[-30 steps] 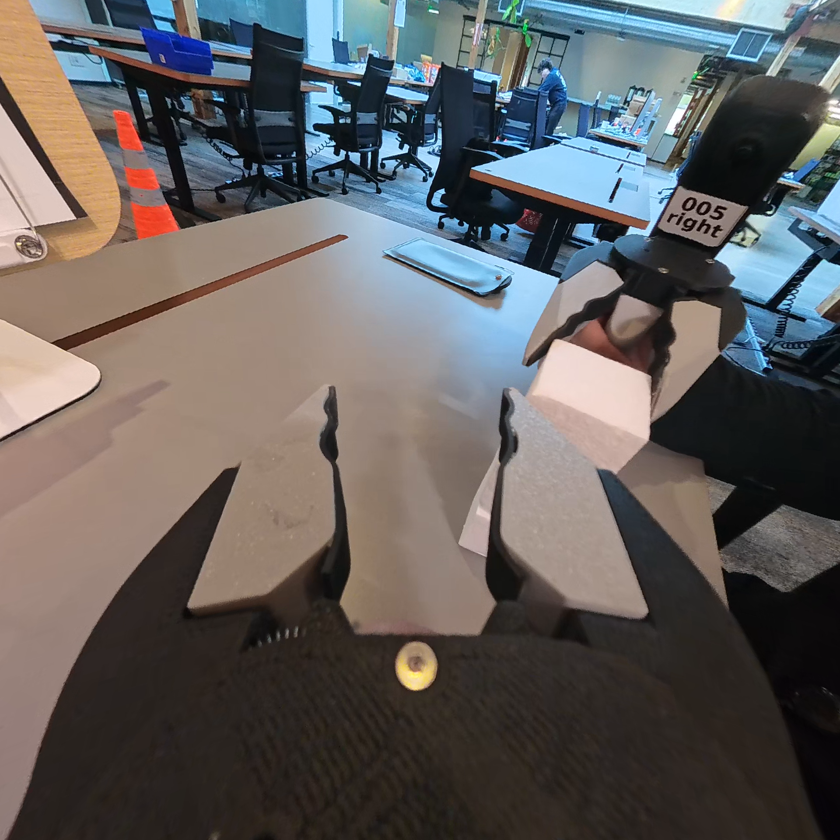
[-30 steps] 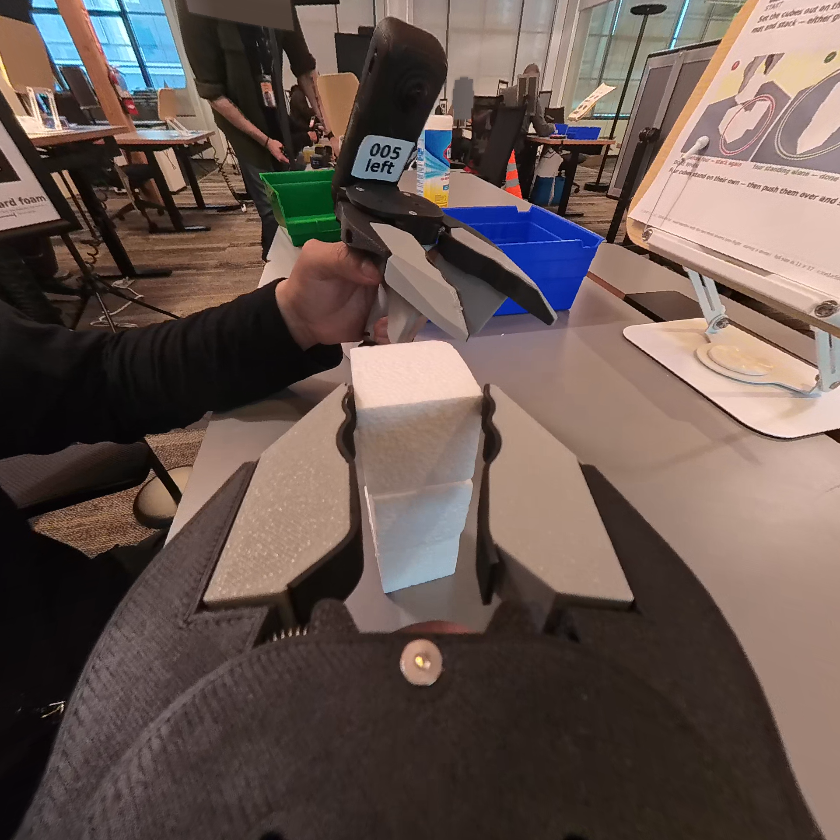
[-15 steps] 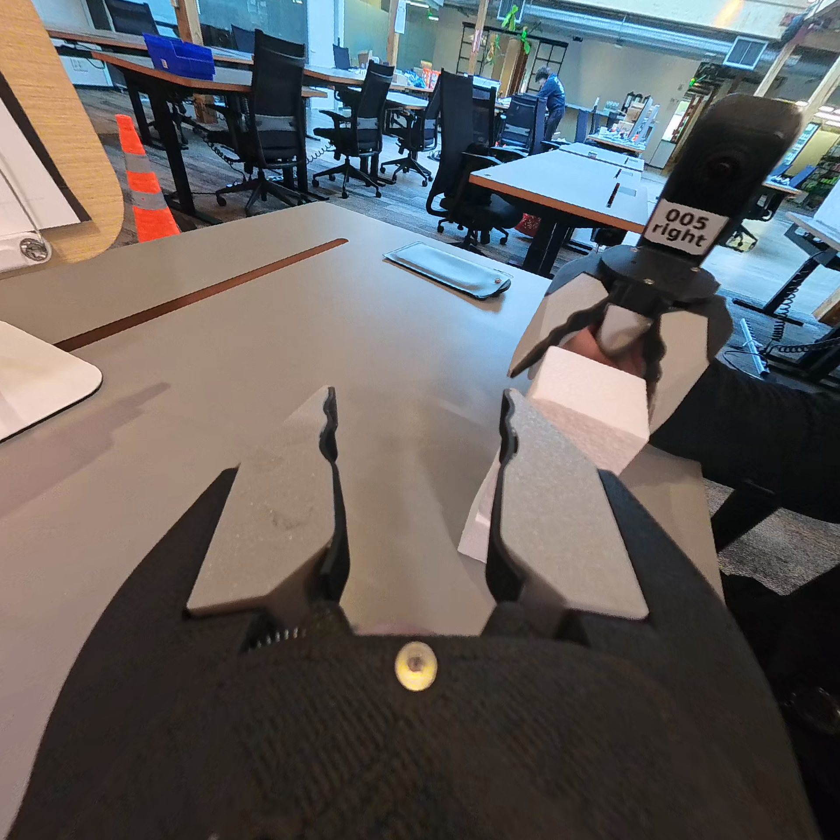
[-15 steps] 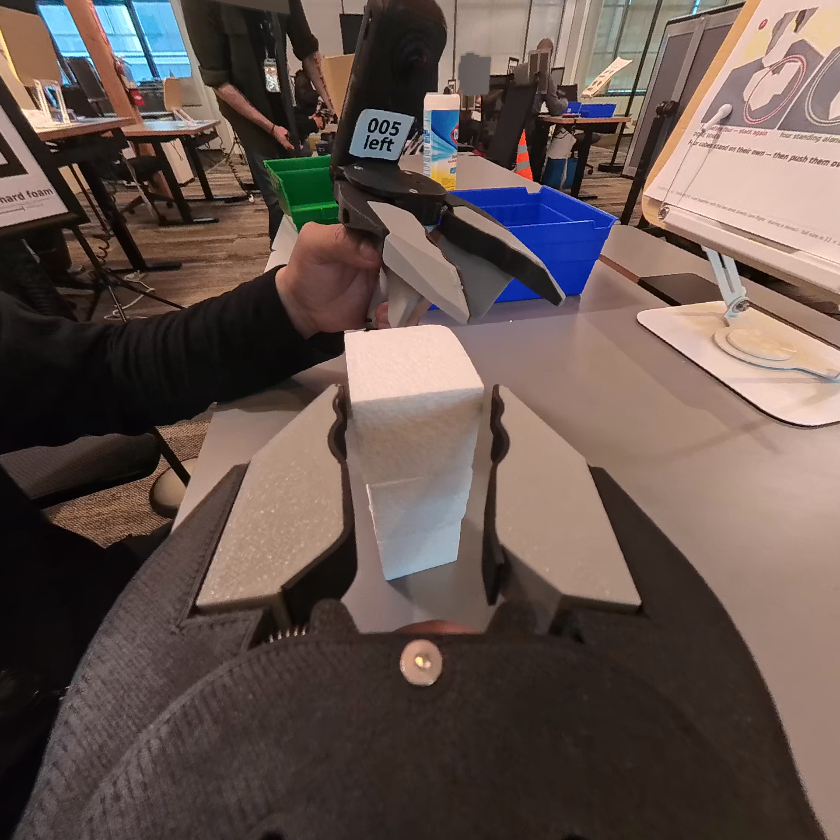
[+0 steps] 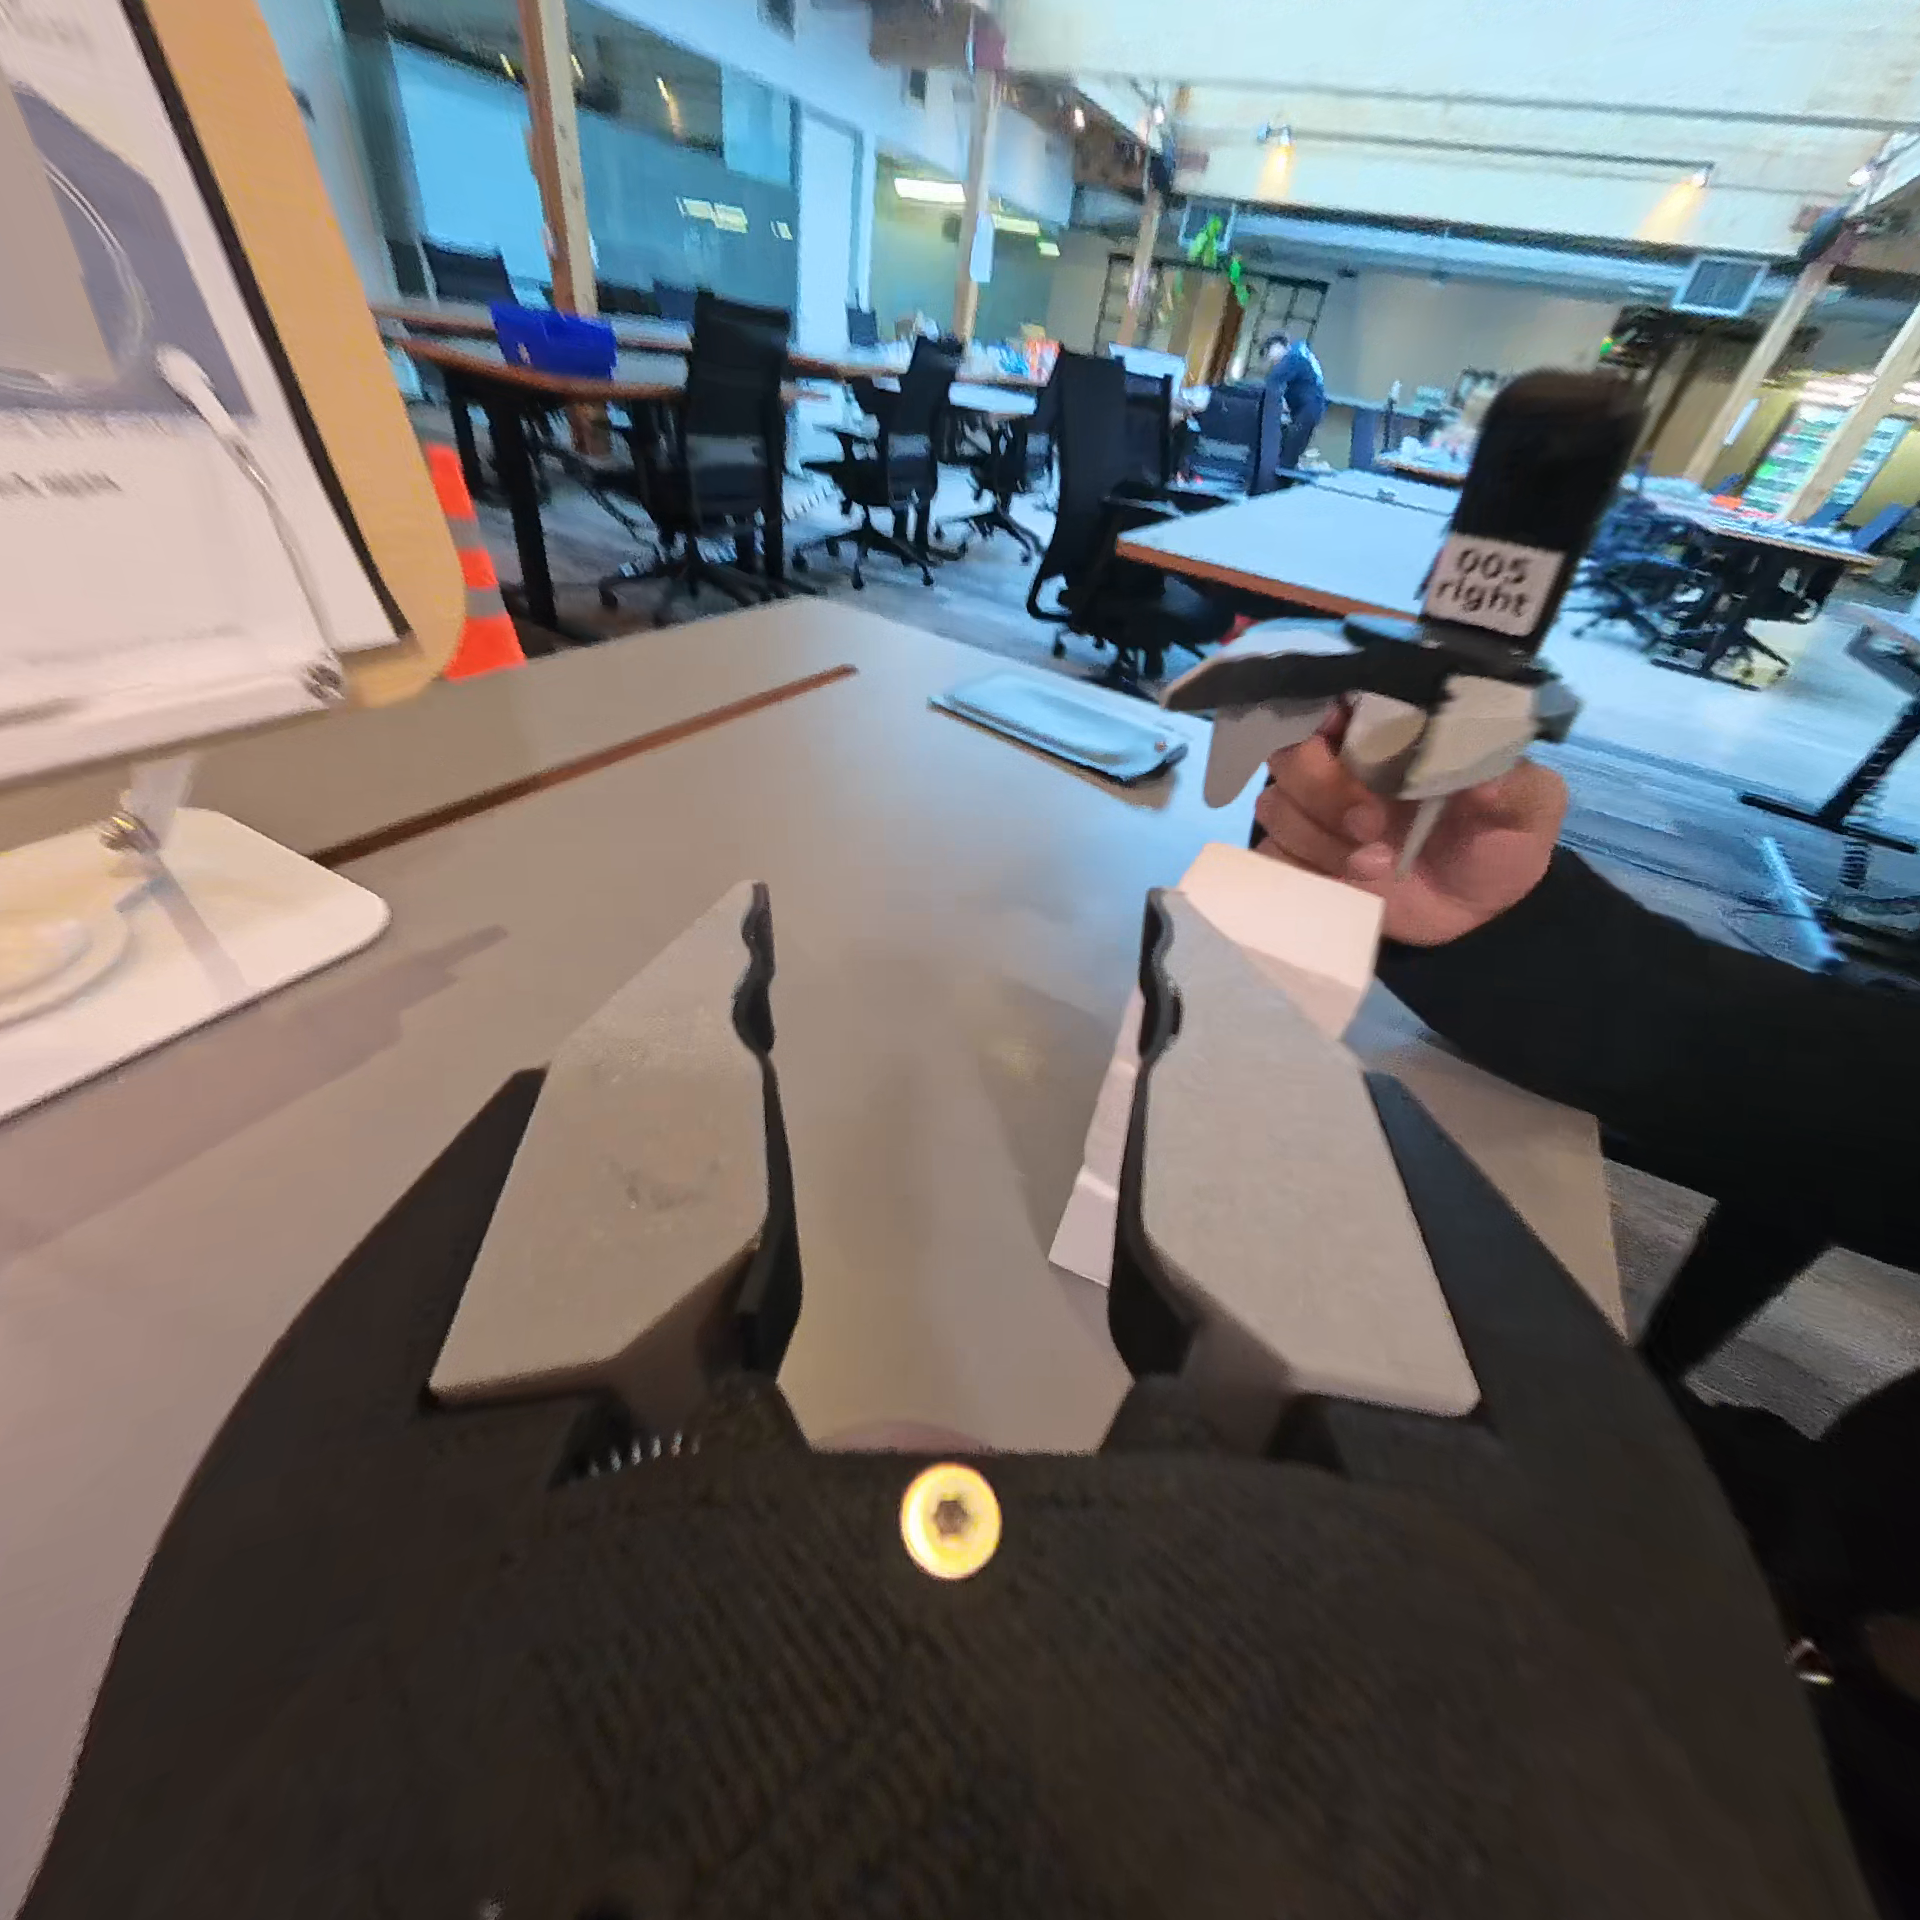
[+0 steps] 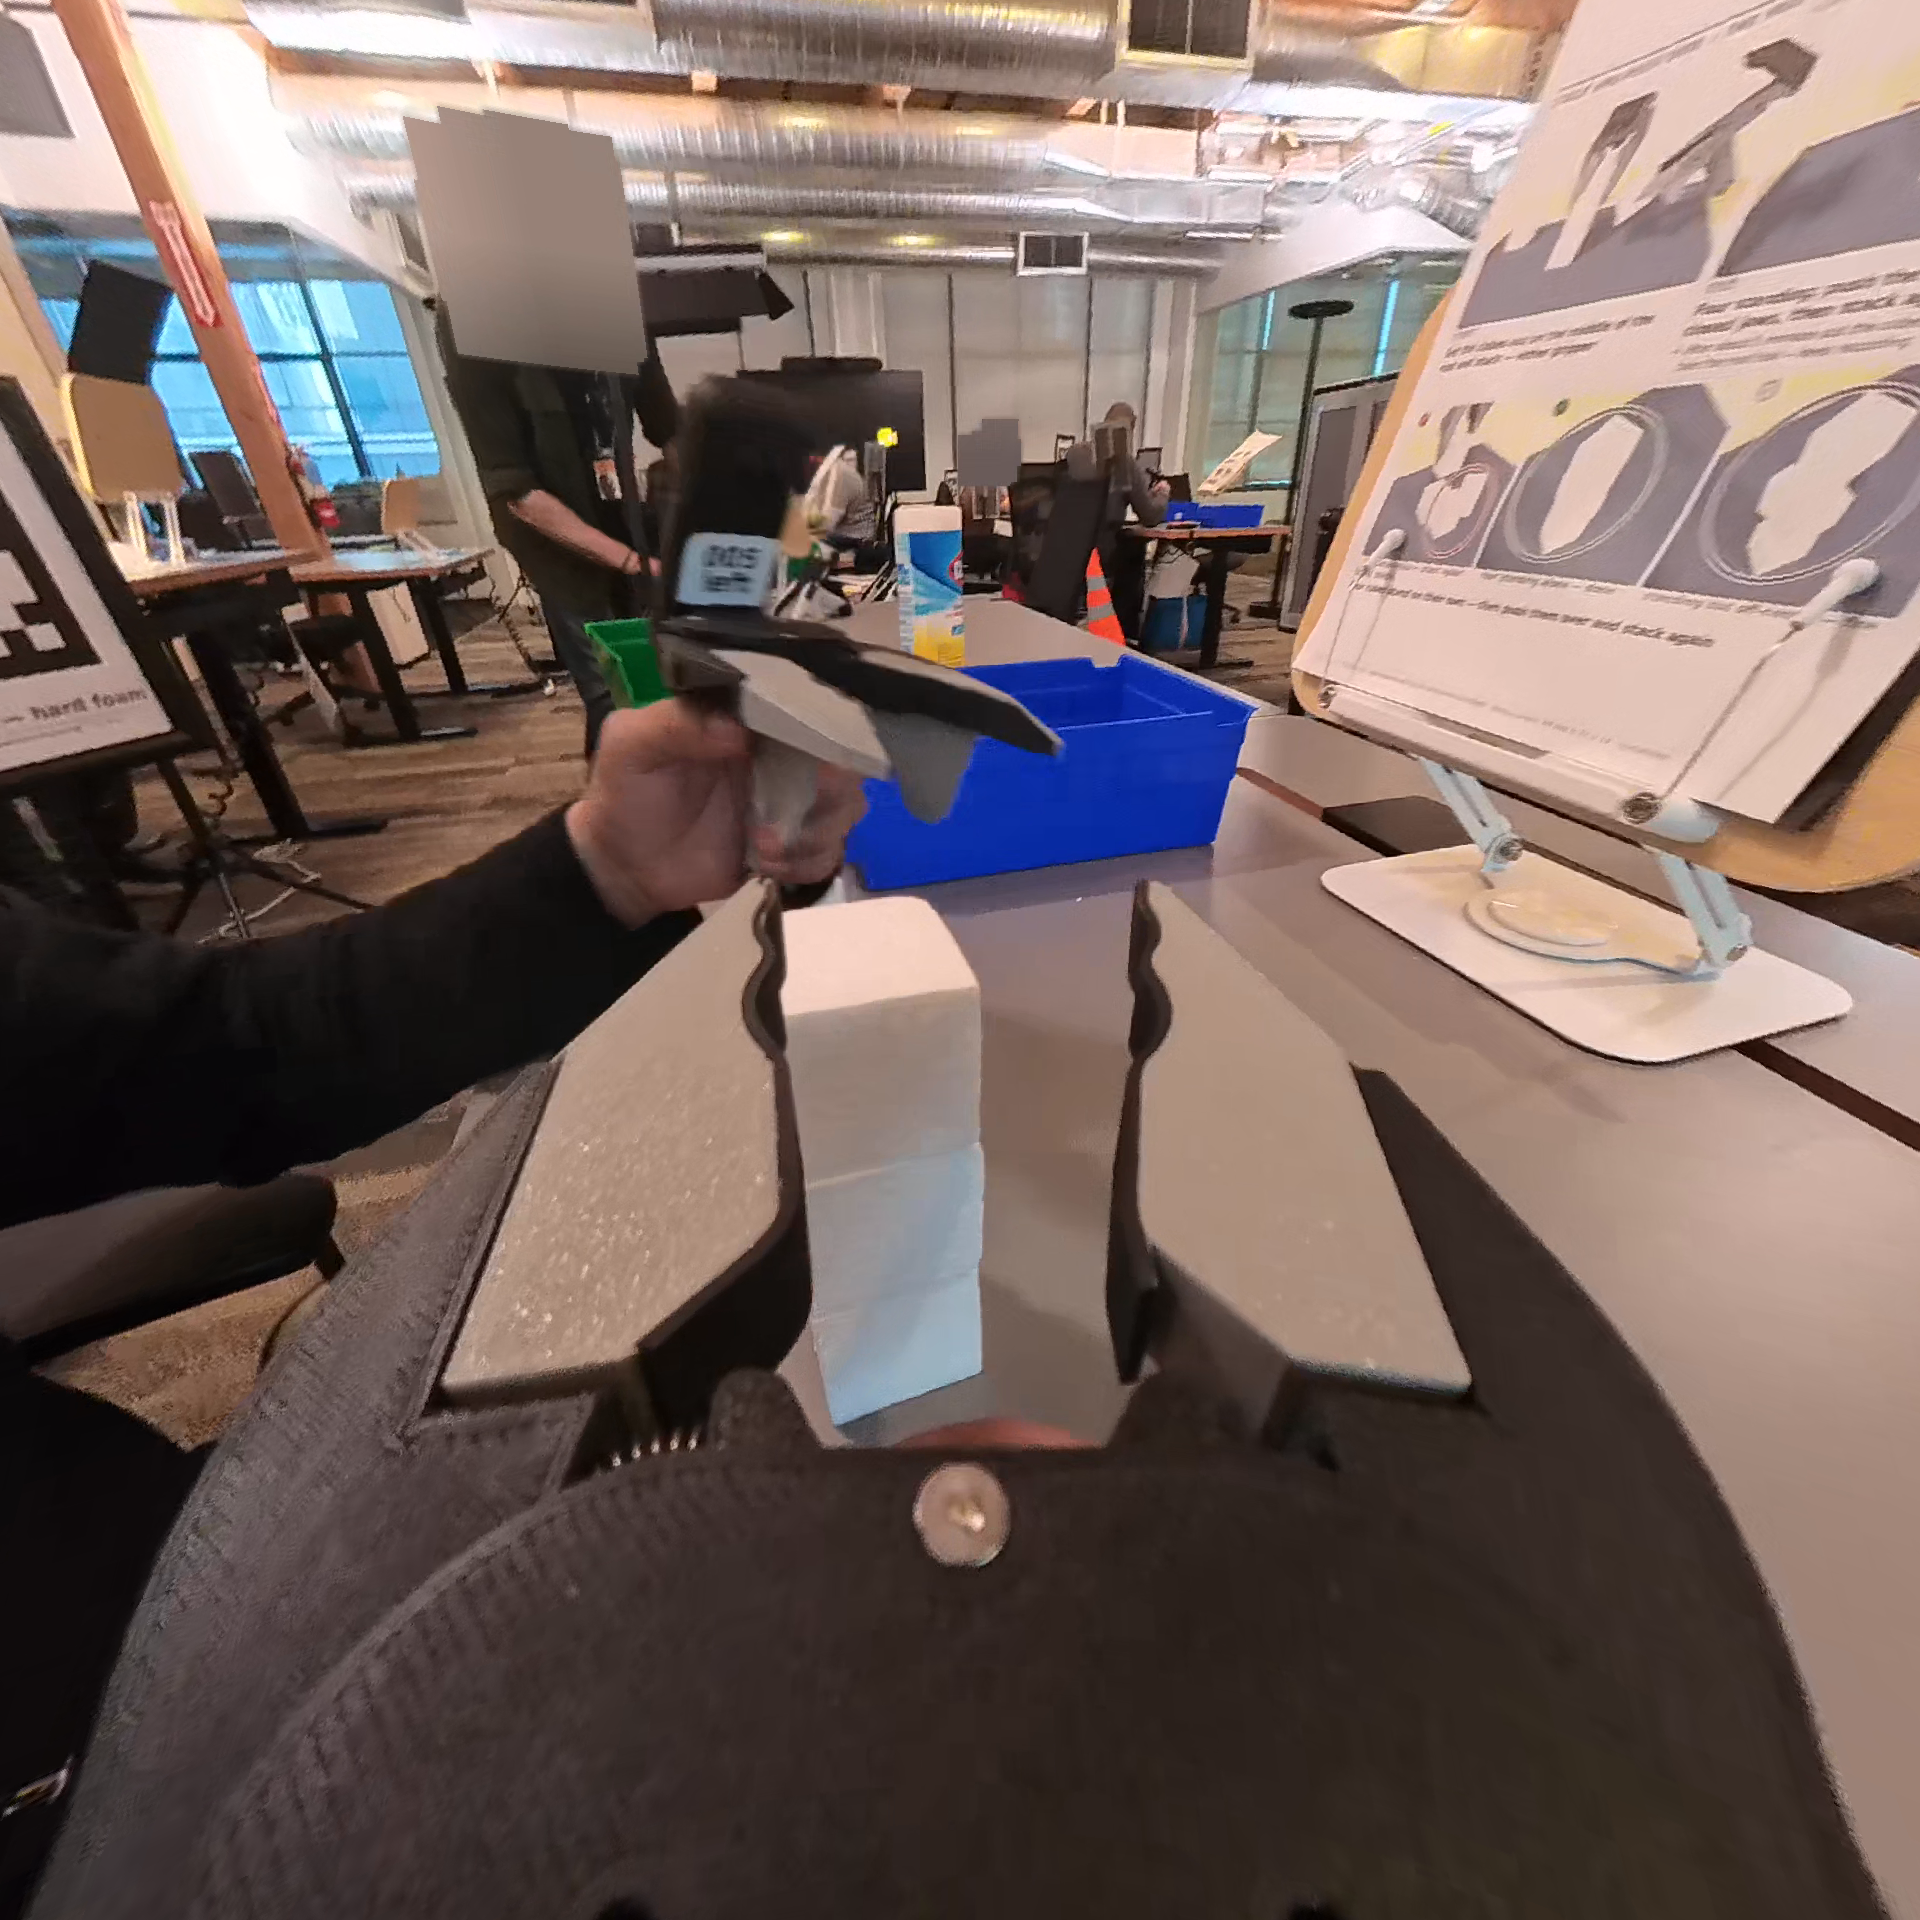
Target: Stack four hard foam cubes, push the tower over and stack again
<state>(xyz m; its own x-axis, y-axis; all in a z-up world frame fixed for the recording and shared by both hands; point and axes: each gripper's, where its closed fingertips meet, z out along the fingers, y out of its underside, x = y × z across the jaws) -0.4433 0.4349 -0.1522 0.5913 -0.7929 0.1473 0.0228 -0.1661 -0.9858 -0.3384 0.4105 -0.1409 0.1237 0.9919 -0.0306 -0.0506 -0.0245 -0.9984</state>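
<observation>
Foam stack: white hard foam cubes (image 6: 883, 1132) piled in one upright column on the grey surface (image 6: 1558, 1195); a seam between two cubes shows in the right wrist view, lower centre of the frame; how many cubes the column holds cannot be told

Stack against right jaws: the column stands in the gap of the right gripper (image 6: 951, 935), hard by the left-of-frame finger (image 6: 644, 1164) and apart from the right-of-frame finger; whether it touches the near finger cannot be told

Right jaws: spread wide, holding nothing; the gap is broader than the cube

Stack against left jaws: in the left wrist view the top cube (image 5: 1288, 920) shows at centre right, outside the jaws, beyond and to the right of the right-of-frame finger (image 5: 1278, 1164), which hides most of the column

Left jaws: the left gripper (image 5: 951, 904) is wide apart with only bare surface between the fingers

Other gripper in view: in the left wrist view the right gripper sits in a hand (image 5: 1423, 842) at upper right, above and behind the top cube

Background, right wrist view: blue bin (image 6: 1070, 769) at centre beyond the stack; instruction board on a white stand (image 6: 1590, 956) at right

Background, left wrist view: same white stand (image 5: 177, 945) at left; grey tray (image 5: 1060, 717) at upper centre
</observation>
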